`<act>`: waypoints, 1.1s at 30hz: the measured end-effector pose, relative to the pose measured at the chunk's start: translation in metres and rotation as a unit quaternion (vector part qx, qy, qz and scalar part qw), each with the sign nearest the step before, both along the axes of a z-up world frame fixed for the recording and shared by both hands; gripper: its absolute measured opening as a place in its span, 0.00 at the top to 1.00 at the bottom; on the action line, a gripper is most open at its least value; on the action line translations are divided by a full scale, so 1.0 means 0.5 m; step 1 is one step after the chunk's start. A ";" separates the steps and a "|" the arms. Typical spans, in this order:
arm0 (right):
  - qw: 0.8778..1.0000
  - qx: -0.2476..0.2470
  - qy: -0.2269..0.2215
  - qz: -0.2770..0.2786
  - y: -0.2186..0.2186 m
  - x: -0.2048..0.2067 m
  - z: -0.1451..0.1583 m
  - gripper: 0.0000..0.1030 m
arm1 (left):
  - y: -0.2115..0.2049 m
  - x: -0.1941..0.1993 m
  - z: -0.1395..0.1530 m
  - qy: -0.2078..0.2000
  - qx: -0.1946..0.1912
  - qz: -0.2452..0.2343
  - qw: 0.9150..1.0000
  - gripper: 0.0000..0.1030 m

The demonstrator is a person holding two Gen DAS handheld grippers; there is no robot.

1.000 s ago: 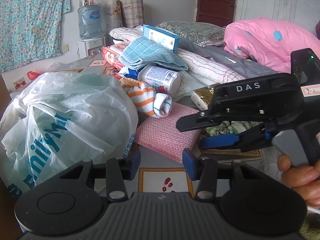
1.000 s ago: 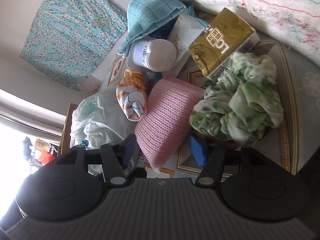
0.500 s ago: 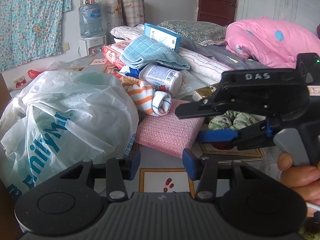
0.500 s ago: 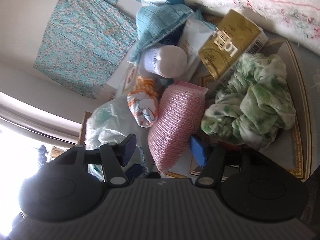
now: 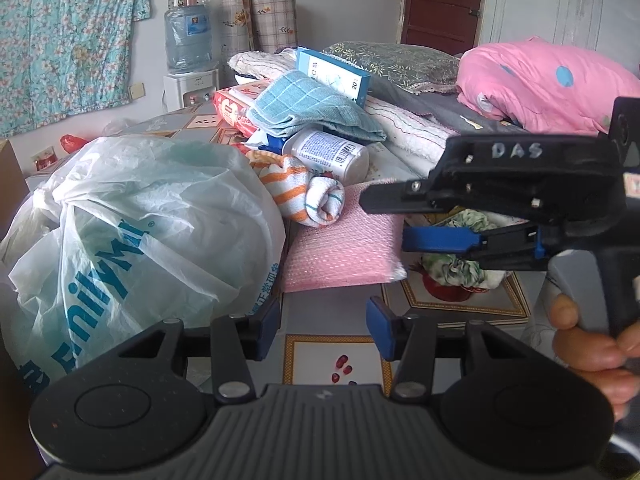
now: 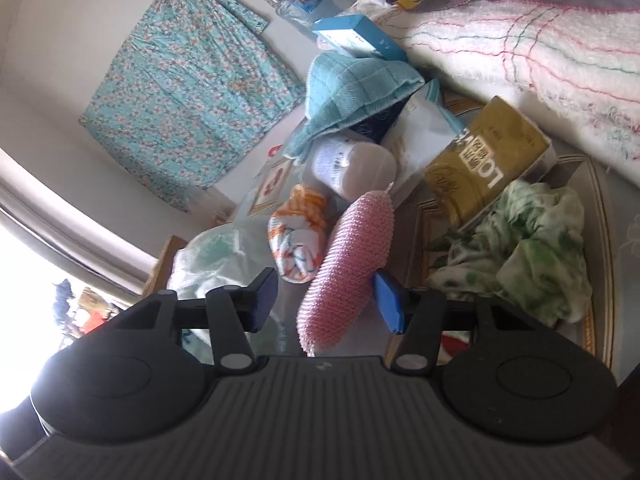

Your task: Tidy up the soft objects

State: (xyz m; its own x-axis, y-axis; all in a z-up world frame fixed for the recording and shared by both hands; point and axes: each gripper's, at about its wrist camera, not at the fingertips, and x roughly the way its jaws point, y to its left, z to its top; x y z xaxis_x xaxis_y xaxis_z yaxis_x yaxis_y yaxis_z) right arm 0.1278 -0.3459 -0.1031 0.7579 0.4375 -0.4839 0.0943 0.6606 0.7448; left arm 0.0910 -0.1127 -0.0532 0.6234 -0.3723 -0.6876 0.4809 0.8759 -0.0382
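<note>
At the front edge of the tabletop [image 5: 332, 320], our right gripper [image 6: 326, 300] has closed in on the pink pad [image 6: 348, 268] — jaws apart, straddling its end, not yet clamped. Our left gripper [image 5: 322, 326] hangs open, empty — the grab looks next.

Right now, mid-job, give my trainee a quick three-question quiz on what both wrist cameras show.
1. True or false: the right gripper has its jaws open around one end of the pink pad.
2. Which item lies against the far side of the pink pad, beside the plastic bag? A) gold packet B) striped rolled towel C) blue box
3. Fill in: the left gripper holds ____.

Key: 1 true. 2 B, the striped rolled towel. 3 nothing; its jaws are open over bare tabletop.
</note>
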 end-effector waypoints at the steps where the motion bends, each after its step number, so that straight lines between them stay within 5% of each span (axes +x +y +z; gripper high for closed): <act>1: 1.000 -0.007 0.003 -0.003 0.001 0.003 -0.003 0.52 | 0.001 0.000 0.000 0.000 -0.001 0.001 1.000 0.52; 7: 0.998 -0.064 0.021 -0.003 0.016 0.023 -0.014 0.64 | 0.005 0.000 0.002 0.000 -0.001 0.005 1.000 0.52; 18: 0.997 -0.081 -0.001 0.006 -0.004 0.020 0.014 0.73 | 0.003 0.000 0.006 0.000 -0.002 0.007 1.000 0.52; 33: 0.998 -0.047 0.006 0.038 -0.073 -0.009 0.010 0.73 | -0.066 0.024 0.001 0.040 -0.010 -0.034 0.999 0.21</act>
